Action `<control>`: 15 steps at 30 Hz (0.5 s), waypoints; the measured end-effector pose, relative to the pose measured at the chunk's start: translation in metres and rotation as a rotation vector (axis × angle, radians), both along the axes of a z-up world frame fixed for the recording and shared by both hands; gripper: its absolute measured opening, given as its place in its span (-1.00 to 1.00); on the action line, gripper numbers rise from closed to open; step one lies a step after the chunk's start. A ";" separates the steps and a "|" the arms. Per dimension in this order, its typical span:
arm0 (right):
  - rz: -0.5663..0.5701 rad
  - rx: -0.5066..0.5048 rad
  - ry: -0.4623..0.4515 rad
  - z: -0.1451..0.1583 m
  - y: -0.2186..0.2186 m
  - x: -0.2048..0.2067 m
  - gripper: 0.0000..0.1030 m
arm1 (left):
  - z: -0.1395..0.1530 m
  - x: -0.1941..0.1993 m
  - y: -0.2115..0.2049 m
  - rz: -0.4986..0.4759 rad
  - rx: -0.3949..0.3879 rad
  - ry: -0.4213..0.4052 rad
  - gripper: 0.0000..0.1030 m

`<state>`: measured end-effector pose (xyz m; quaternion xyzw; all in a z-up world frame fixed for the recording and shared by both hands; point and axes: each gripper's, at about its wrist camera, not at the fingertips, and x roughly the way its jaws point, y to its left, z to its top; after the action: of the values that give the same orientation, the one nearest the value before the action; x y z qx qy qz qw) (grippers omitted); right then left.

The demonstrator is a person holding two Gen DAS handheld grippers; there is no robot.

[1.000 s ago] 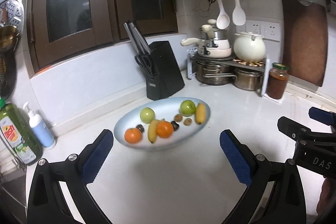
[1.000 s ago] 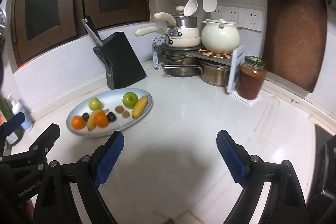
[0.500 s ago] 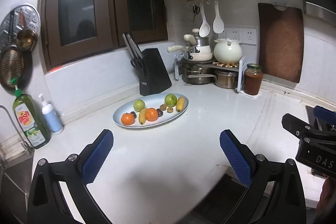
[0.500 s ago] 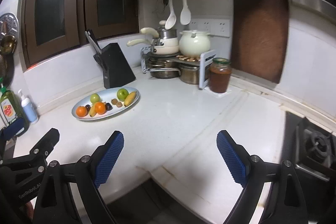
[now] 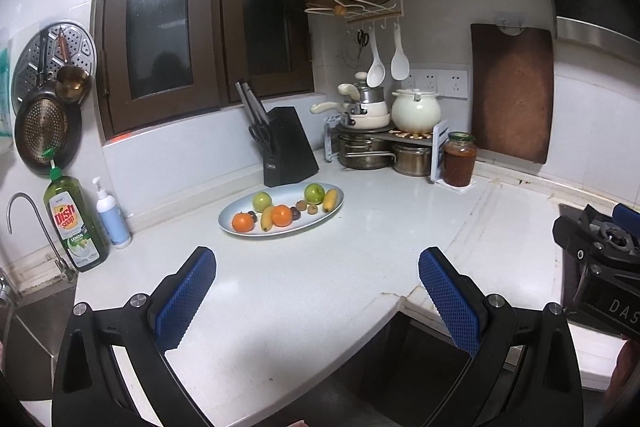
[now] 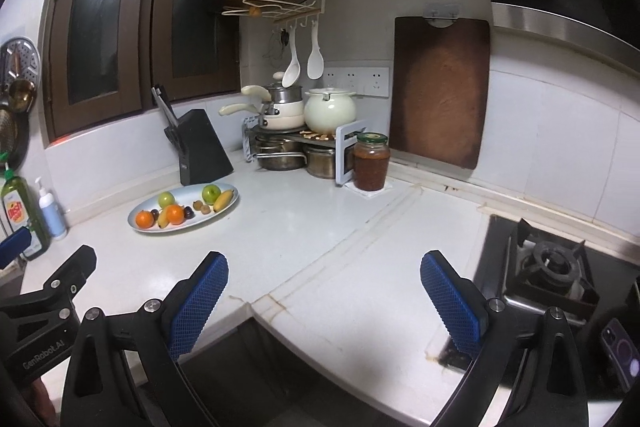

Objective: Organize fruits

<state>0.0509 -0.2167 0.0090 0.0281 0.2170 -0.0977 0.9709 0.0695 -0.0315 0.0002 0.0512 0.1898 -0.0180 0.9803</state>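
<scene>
One bottle (image 5: pixel 76 223) label reads "Dish Soap", "LEMON".

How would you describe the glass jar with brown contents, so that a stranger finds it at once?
Start at the dark wooden cutting board leaning on the back wall. Just left of its lower edge, on the white countertop, stands the green-lidded glass jar. Its neighbours are metal pots; it alone is see-through.
</scene>
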 end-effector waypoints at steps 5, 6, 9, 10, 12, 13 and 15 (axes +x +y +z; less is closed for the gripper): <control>0.008 -0.001 0.007 0.000 0.006 -0.016 0.90 | 0.004 -0.016 0.004 -0.003 0.007 -0.023 1.00; 0.002 0.002 0.008 0.001 0.007 -0.019 0.90 | 0.005 -0.018 0.006 -0.004 0.007 -0.026 1.00; -0.002 0.016 0.008 0.001 0.010 -0.024 0.90 | 0.006 -0.023 0.010 -0.021 -0.006 -0.025 1.00; -0.005 0.016 0.005 0.002 0.011 -0.025 0.90 | 0.006 -0.023 0.011 -0.029 -0.012 -0.020 1.00; -0.012 0.017 0.001 0.003 0.014 -0.028 0.90 | 0.007 -0.024 0.013 -0.043 -0.023 -0.006 1.00; -0.015 0.019 0.001 0.004 0.015 -0.029 0.90 | 0.008 -0.024 0.014 -0.049 -0.025 0.000 1.00; -0.021 0.017 -0.001 0.005 0.018 -0.031 0.90 | 0.009 -0.025 0.015 -0.054 -0.022 -0.004 1.00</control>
<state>0.0195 -0.1984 0.0144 0.0385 0.2171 -0.1059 0.9696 0.0445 -0.0161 0.0087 0.0456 0.1862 -0.0466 0.9804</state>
